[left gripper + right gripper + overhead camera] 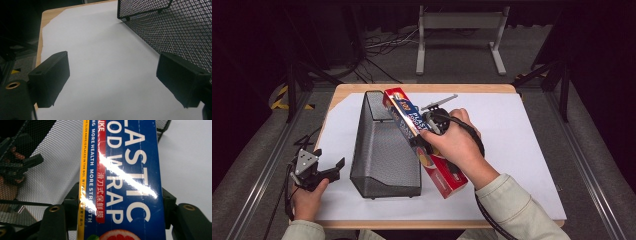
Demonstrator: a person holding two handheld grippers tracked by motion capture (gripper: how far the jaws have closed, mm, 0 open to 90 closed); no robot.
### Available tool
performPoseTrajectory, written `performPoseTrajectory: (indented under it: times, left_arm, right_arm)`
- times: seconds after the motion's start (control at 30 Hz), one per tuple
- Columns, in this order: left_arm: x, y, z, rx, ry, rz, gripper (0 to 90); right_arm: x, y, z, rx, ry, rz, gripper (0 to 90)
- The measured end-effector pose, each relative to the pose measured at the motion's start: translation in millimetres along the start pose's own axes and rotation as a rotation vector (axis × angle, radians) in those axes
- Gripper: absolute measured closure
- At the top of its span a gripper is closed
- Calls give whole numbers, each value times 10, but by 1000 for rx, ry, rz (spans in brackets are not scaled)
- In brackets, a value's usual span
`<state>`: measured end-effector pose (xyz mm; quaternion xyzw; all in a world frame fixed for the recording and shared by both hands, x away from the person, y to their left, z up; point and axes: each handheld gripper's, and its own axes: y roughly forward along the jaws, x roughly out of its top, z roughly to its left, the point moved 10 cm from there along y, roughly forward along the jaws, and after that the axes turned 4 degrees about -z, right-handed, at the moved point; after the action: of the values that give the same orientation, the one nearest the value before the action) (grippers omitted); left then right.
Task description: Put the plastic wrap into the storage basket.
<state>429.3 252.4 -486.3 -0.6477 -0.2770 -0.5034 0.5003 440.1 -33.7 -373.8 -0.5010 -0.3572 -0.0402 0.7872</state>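
Note:
A long blue and red plastic food wrap box (412,130) (125,177) lies tilted, its far end leaning on the rim of a black wire-mesh basket (382,145) (57,162). My right gripper (424,134) (120,207) is shut on the box, one jaw on each long side. My left gripper (332,167) (112,80) stands open at the table's front left, just left of the mesh basket (175,27), with nothing between its jaws.
A white sheet (512,135) (105,57) covers the wooden table (347,89). The basket takes up the left middle. A metal stand (459,22) and cables lie on the floor beyond the table. The table's right half is bare sheet.

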Motion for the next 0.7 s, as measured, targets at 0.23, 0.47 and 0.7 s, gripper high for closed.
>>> performPoseTrajectory:
  times: [0.23,0.47,0.7]
  left_arm:
    - [8,-6,6,0,-2,-6,123]
    - [7,-5,14,2,-1,-6,123]
    - [4,2,13,3,3,-4,124]
  right_arm:
    - [31,128,129,-2,-16,10,397]
    - [60,230,198,0,-17,11,397]
    - [95,328,267,2,-19,7,397]
